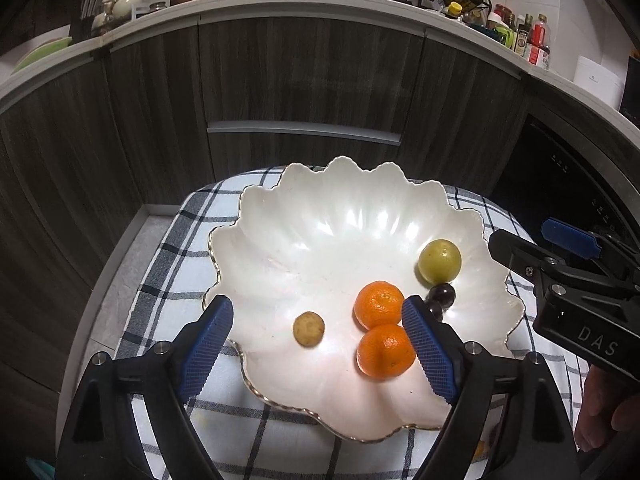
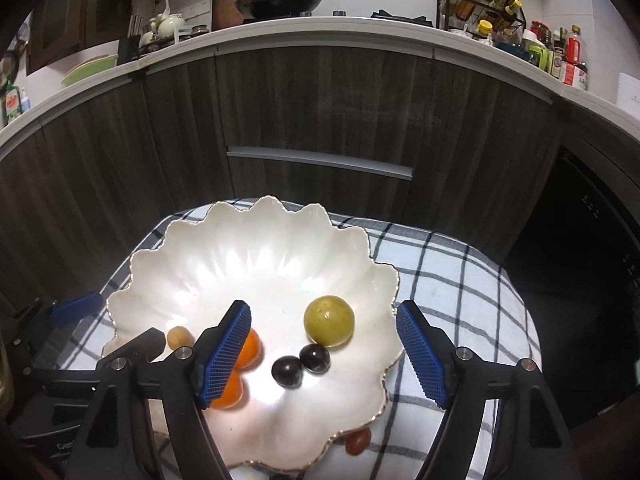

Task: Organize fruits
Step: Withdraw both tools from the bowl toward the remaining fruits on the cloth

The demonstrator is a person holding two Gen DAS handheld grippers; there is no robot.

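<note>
A white scalloped bowl (image 1: 320, 216) sits on a checked cloth (image 1: 172, 256). In it lie two mandarins (image 1: 378, 304) (image 1: 385, 351), a green plum (image 1: 439, 261), a small tan fruit (image 1: 308, 328) and two dark grapes (image 1: 442, 295). My left gripper (image 1: 318, 344) is open and empty above the bowl's near side. My right gripper (image 2: 324, 354) is open and empty above the grapes (image 2: 286, 372) (image 2: 315, 357) and green plum (image 2: 329, 320). A small red fruit (image 2: 357, 441) lies on the cloth beside the bowl (image 2: 240, 256).
Dark wood cabinets (image 1: 304, 76) stand behind the table. The counter above holds a wok (image 2: 276, 2), bottles (image 2: 564, 56) and a spice rack (image 2: 480, 0). The right gripper's body (image 1: 580, 292) shows at the right of the left wrist view.
</note>
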